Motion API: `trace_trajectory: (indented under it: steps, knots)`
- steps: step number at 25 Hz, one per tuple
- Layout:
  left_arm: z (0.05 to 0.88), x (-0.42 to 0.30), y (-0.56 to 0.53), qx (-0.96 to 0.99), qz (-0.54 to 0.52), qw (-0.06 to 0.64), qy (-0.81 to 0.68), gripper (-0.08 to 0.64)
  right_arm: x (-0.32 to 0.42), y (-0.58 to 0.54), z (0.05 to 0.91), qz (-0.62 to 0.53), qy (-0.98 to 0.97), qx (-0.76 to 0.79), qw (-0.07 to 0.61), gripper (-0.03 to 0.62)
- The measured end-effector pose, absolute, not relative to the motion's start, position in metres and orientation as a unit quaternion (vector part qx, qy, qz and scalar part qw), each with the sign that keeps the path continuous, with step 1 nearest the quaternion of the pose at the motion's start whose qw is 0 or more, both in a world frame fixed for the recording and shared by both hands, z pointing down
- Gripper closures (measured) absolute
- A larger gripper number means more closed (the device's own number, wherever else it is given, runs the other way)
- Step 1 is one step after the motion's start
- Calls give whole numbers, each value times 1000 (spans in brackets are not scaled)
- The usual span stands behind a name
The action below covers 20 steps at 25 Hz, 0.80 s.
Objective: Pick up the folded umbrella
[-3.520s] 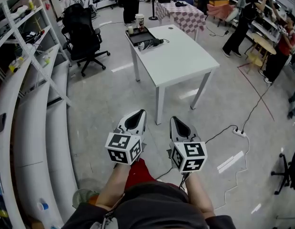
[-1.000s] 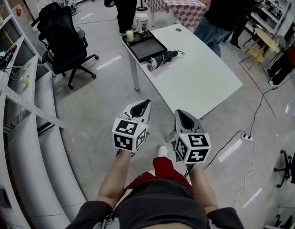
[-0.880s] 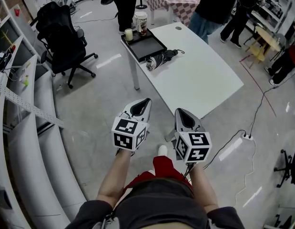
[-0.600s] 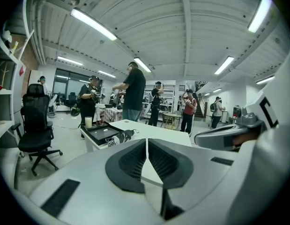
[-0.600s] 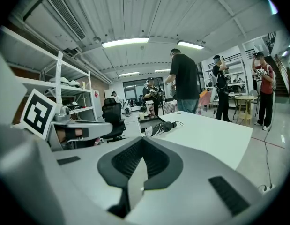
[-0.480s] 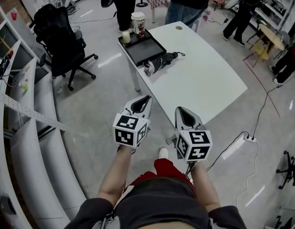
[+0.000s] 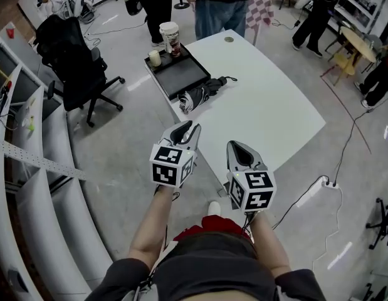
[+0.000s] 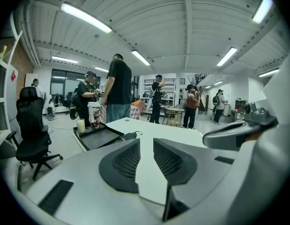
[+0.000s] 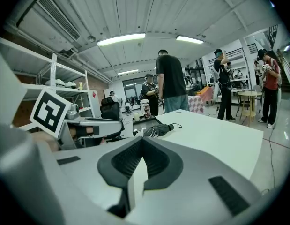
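Closest to the person, above a red garment (image 7: 203, 226) at the lap, both bare forearms reach forward side by side, each hand carrying a tool with a marker cube on its back. At the left, the left gripper (image 7: 188, 129) has its jaws parting, a narrow slit between the ribbed pads and nothing in it. Beside it, the right gripper (image 7: 234, 145) has its jaw tips pressed together, empty. Both point gently downward at the near edge of a white table (image 7: 269, 115), with grey floor beneath them. Farther along the tabletop, well apart from both tools, the folded umbrella (image 7: 200, 95) lies on its side, black, its canopy end toward the table's left edge and its strap toward the middle. Just behind it sits a black tray (image 7: 178, 75), with a lidded paper cup (image 7: 170, 37) at the far end. A black office chair (image 7: 74, 61) stands on the left, and several people stand beyond the table.
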State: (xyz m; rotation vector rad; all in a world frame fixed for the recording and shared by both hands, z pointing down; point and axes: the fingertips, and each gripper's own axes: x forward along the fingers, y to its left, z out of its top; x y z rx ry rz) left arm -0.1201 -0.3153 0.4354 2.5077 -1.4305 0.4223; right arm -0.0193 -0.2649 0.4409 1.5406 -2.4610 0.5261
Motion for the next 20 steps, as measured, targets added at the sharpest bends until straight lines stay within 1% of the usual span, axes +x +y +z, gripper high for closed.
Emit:
trace_trajectory:
  steps: [4,10,13,16,20]
  knots:
    - [443,-114,-346,852,161,111,-486,438,-10,-291,444,183,-829,520,96,574]
    - [459,-112,-381,845,192,112,-487,398,-2,-323,453,193,-829,515,101,574]
    - [470,-110,-400,842,217,111,-482,354,0,-337,456,196,-830,512,105,574]
    - [485,-109,-419,838,247,106,-474,324,4,-346,462,200,-828,512,109,574]
    - [502,-108,-443,833,273,103,-469,313,9,-358,471,209,-824,515,113,574]
